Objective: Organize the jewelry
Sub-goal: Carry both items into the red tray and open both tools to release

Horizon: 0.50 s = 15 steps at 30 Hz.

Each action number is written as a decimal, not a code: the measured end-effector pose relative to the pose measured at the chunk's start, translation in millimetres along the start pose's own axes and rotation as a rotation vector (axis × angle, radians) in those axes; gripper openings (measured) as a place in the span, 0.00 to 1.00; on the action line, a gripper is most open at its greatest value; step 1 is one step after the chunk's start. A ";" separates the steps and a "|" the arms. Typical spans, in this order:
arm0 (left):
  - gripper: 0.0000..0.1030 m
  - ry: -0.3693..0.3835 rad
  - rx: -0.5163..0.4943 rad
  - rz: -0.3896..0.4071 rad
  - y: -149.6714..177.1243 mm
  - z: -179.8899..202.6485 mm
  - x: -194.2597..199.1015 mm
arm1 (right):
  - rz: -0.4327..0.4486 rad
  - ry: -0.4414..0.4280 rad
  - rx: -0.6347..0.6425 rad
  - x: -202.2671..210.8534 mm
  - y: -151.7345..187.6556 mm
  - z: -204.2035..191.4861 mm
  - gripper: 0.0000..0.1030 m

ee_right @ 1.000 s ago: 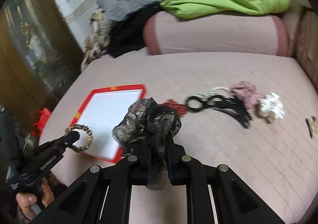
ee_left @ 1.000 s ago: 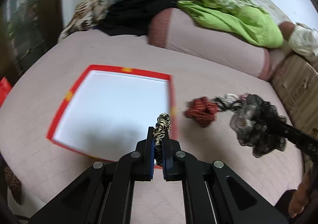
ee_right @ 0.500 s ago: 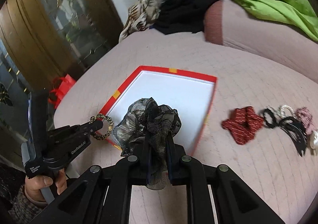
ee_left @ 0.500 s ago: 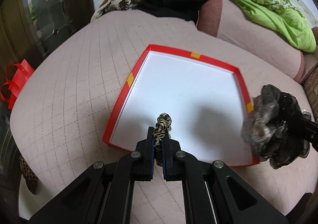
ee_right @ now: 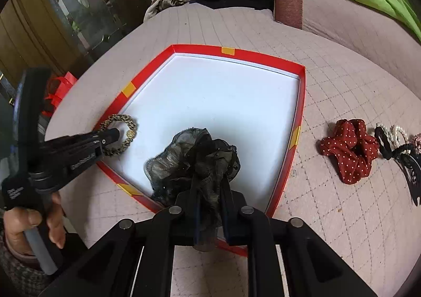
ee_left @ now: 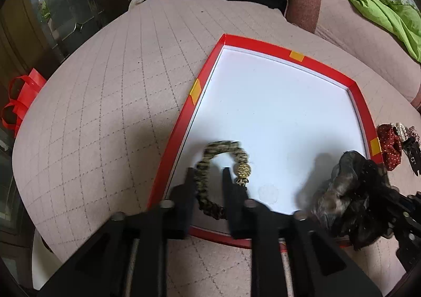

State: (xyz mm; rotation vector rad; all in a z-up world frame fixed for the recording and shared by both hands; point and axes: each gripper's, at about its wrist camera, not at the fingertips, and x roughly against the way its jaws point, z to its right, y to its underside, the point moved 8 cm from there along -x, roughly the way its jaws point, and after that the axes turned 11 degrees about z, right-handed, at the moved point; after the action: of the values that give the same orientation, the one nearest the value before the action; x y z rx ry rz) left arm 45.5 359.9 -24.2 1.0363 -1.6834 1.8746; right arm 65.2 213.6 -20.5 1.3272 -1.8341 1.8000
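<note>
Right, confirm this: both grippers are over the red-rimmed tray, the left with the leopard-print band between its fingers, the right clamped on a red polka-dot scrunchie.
One error: the right gripper is clamped on the black lace scrunchie, as the right wrist view shows. The red polka-dot scrunchie lies on the bed outside the tray. The rest stands.

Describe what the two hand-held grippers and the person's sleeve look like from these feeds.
Both are matte black. The left hand-held gripper and right hand-held gripper have flat fingers on angular arms with round silver pivot bolts. Seen from the right camera, the left unit carries small white lettering and a grey handle. The sleeve is dark, speckled knit.
</note>
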 end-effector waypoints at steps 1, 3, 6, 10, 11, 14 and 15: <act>0.32 0.001 0.003 0.010 -1.1 0.2 3.4 | 0.000 0.006 0.003 -0.9 0.7 1.2 0.17; 0.43 0.004 0.021 0.025 -3.7 -0.6 10.5 | 0.004 0.014 0.002 0.6 1.1 3.5 0.27; 0.47 0.004 0.064 0.049 -8.7 -4.1 24.7 | 0.032 0.005 -0.002 11.7 -2.0 3.2 0.50; 0.47 -0.003 0.084 0.069 -12.4 -6.0 44.6 | 0.076 0.010 0.040 33.3 -3.1 -0.3 0.52; 0.47 -0.002 0.084 0.077 -12.5 -4.7 51.6 | 0.082 0.009 0.045 37.6 -2.4 -0.8 0.52; 0.49 0.003 0.069 0.094 -12.4 1.2 66.1 | 0.102 0.015 0.052 55.5 3.1 3.8 0.54; 0.50 0.002 0.061 0.099 -11.7 4.2 71.3 | 0.105 0.017 0.047 63.1 7.5 8.7 0.54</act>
State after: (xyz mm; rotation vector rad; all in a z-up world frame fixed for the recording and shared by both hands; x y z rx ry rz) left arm 9.6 345.8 37.1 0.9903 -1.7146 2.0004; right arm 28.3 178.0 18.1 1.2495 -1.8967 1.9124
